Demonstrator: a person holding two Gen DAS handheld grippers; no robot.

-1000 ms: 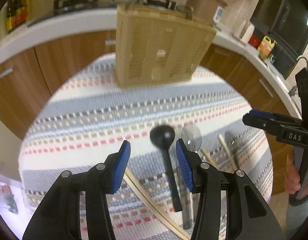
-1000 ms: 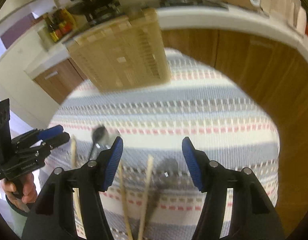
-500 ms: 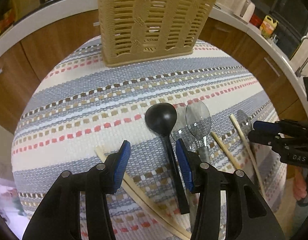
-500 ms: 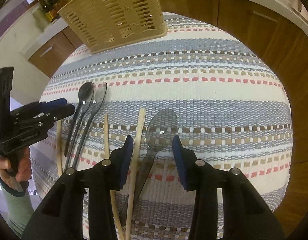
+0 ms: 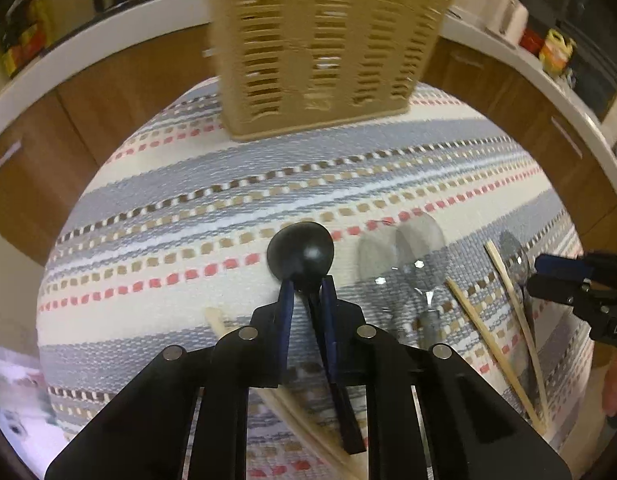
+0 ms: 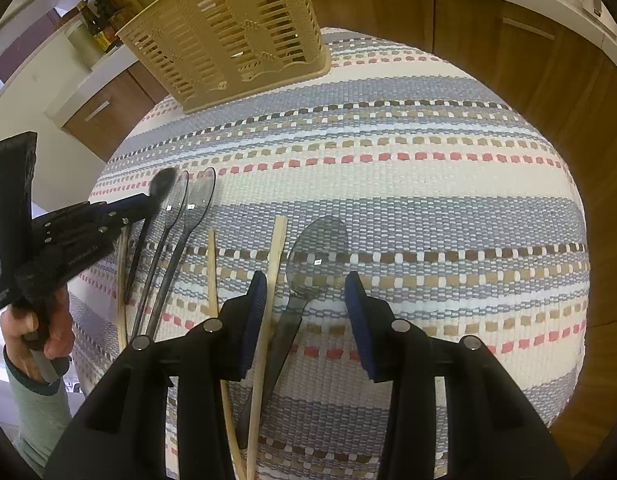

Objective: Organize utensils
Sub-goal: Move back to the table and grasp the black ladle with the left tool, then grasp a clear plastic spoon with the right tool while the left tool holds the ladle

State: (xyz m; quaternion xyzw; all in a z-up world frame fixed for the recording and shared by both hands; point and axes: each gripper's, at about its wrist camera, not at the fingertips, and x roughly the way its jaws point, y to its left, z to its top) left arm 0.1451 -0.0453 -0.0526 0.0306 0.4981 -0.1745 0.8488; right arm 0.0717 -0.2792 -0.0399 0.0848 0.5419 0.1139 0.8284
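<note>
A black spoon [image 5: 300,250] lies on the striped cloth with its handle between the pads of my left gripper [image 5: 307,300]. The jaws are closing and pinch the handle just below the bowl. The same gripper [image 6: 144,204] shows at the left of the right wrist view, over that spoon [image 6: 162,184]. My right gripper [image 6: 306,304] stands open astride the neck of a smoky grey spoon [image 6: 318,252], the pads clear of it. A wooden chopstick [image 6: 270,292] lies against its left pad. The beige slatted utensil basket [image 5: 320,48] [image 6: 228,32] stands at the cloth's far edge.
Two clear spoons [image 5: 420,244] [image 6: 196,196] and more chopsticks [image 5: 488,344] lie between the grippers. Another chopstick [image 5: 218,320] runs under my left gripper. The striped cloth [image 5: 188,208] covers a round table. Wooden cabinets and a white counter [image 5: 88,52] curve behind. A hand [image 6: 44,332] holds the left gripper.
My left gripper's jaws have come together around the black spoon's handle. The right gripper's jaws narrowed a second ago and both grippers sank closer to the cloth.
</note>
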